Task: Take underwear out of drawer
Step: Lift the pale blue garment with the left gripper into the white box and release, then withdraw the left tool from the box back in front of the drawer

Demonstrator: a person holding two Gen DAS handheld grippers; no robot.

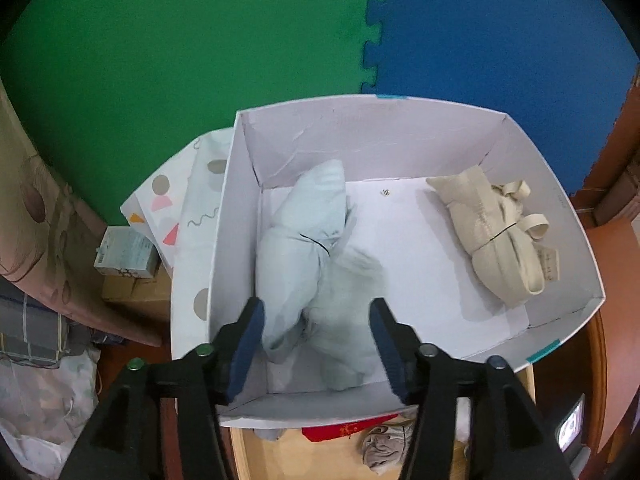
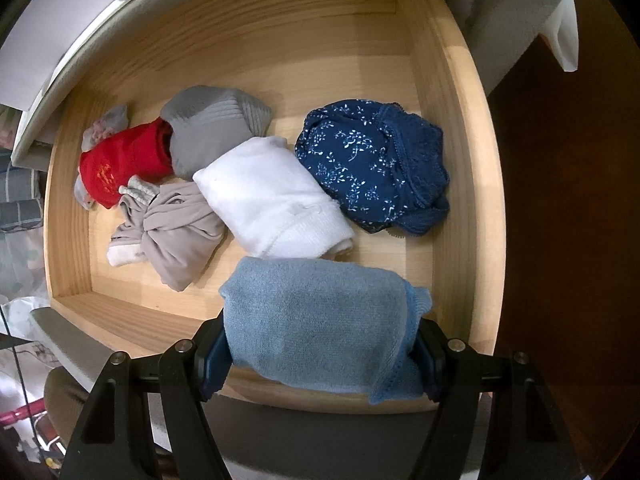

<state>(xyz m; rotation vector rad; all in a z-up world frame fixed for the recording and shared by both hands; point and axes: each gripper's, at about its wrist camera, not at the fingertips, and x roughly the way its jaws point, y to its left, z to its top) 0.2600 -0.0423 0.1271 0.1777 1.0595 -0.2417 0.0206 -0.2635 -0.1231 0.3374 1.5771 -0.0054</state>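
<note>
In the left wrist view, a white cardboard box (image 1: 400, 136) holds a pale blue-grey underwear (image 1: 296, 248) at its left and a rolled beige underwear (image 1: 496, 240) at its right. My left gripper (image 1: 318, 316) hangs open over the pale one, and its pads stand clear of the cloth. In the right wrist view, the wooden drawer (image 2: 460, 168) holds red (image 2: 124, 164), grey (image 2: 212, 132), taupe (image 2: 180, 232), white (image 2: 272, 200) and navy floral (image 2: 372, 168) rolled underwear. My right gripper (image 2: 322, 344) is shut on a light blue underwear (image 2: 320, 320) at the drawer's near edge.
The box sits over the drawer's front, above a green foam mat (image 1: 180, 32) and a blue one (image 1: 500, 32). A patterned lid (image 1: 188, 216) leans at the box's left, beside a small carton (image 1: 124, 252) and a curtain (image 1: 36, 200). Dark wood (image 2: 568, 200) borders the drawer's right.
</note>
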